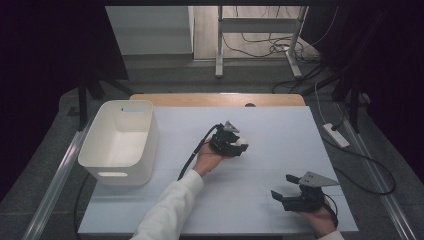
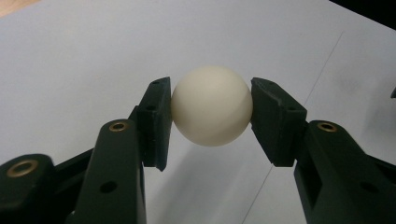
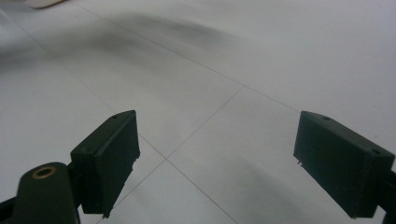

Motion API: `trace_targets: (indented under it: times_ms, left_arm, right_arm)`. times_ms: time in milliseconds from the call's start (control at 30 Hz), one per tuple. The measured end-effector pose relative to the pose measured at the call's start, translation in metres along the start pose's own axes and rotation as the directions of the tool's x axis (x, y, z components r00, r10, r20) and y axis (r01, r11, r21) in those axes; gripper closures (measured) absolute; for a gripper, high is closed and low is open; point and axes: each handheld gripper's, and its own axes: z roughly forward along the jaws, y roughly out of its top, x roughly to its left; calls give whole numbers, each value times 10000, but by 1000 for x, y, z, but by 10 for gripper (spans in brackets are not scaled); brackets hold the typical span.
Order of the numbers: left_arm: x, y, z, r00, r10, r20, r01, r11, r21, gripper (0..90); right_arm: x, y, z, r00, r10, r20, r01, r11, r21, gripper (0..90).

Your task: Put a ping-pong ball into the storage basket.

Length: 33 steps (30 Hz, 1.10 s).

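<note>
A cream-white ball [image 2: 211, 106] sits squeezed between the two black pads of my left gripper [image 2: 210, 121], which is shut on it. In the high view that left gripper [image 1: 239, 145] is near the middle of the white table, with the ball [image 1: 242, 145] pale at its tip, pointing right. My right gripper [image 1: 282, 187] rests low at the front right of the table, jaws wide apart and pointing left. The right gripper view shows its open jaws [image 3: 229, 163] with bare white tabletop between them.
A white plastic bin [image 1: 120, 141] with handle slots stands at the table's left side, its inside looking bare. The white table sheet [image 1: 260, 125] has thin grid lines. Beyond the far wooden edge lie table legs and cables on the floor.
</note>
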Motion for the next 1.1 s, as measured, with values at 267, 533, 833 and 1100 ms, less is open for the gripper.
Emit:
trace_targets:
  times_ms: [267,533,833,1100]
  left_arm:
    - [-6,2,-10,9999,149,53,-148,9996,-225,506]
    - [-6,0,-18,10000,70,67,-67,9992,-391,506]
    - [-5,0,-25,10000,69,3,-69,9987,-497,506]
    - [-4,0,-34,9999,132,-41,-134,9978,-656,506]
  right_arm:
    - [-1,0,-1,10000,5,43,-6,10000,15,142]
    - [-1,0,-1,10000,30,43,-30,10000,12,142]
    - [-1,0,-1,10000,23,33,-23,10000,3,142]
    - [-1,0,0,10000,7,52,-7,10000,20,142]
